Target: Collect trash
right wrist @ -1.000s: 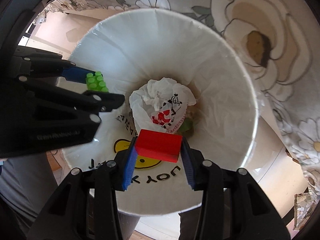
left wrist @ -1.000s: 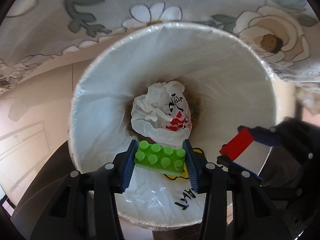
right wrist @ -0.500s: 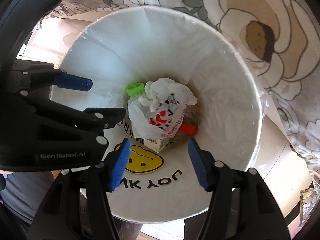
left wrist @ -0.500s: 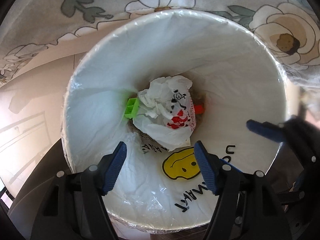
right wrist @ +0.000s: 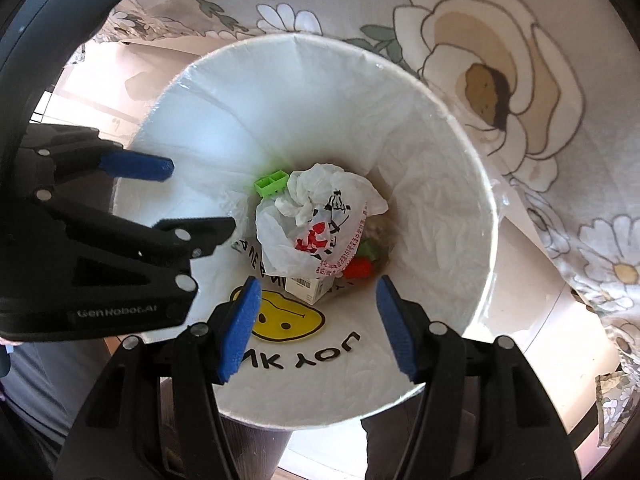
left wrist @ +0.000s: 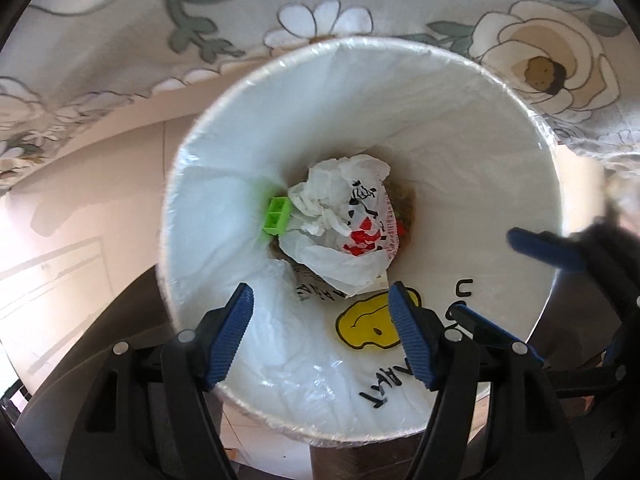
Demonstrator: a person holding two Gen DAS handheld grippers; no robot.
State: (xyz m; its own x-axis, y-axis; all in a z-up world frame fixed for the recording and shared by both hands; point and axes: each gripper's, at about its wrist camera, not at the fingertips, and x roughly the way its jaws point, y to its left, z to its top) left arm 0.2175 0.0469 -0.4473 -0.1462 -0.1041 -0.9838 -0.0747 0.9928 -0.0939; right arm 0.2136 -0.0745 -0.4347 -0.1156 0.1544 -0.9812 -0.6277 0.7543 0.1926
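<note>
A round bin lined with a white bag (left wrist: 460, 92) (right wrist: 440, 152) fills both views from above. At its bottom lie a crumpled white plastic bag (left wrist: 344, 220) (right wrist: 316, 224), a green brick (left wrist: 276, 220) (right wrist: 271, 184) on the left and a red brick (right wrist: 358, 268) on the right, half hidden in the left wrist view. My left gripper (left wrist: 326, 338) hangs over the bin's near rim, open and empty. My right gripper (right wrist: 320, 328) does the same, open and empty. Each gripper shows at the other view's edge.
A flowered cloth (left wrist: 160, 20) (right wrist: 540, 60) hangs behind and beside the bin. A small white carton (right wrist: 310, 290) lies under the crumpled bag. Pale floor (left wrist: 80, 200) shows to the left of the bin. A person's grey clothing (right wrist: 36, 380) is at the lower left.
Both grippers let go: the green brick fell from the left one and the red brick from the right, and both now lie at the bin's bottom. Both pairs of jaws stand wider.
</note>
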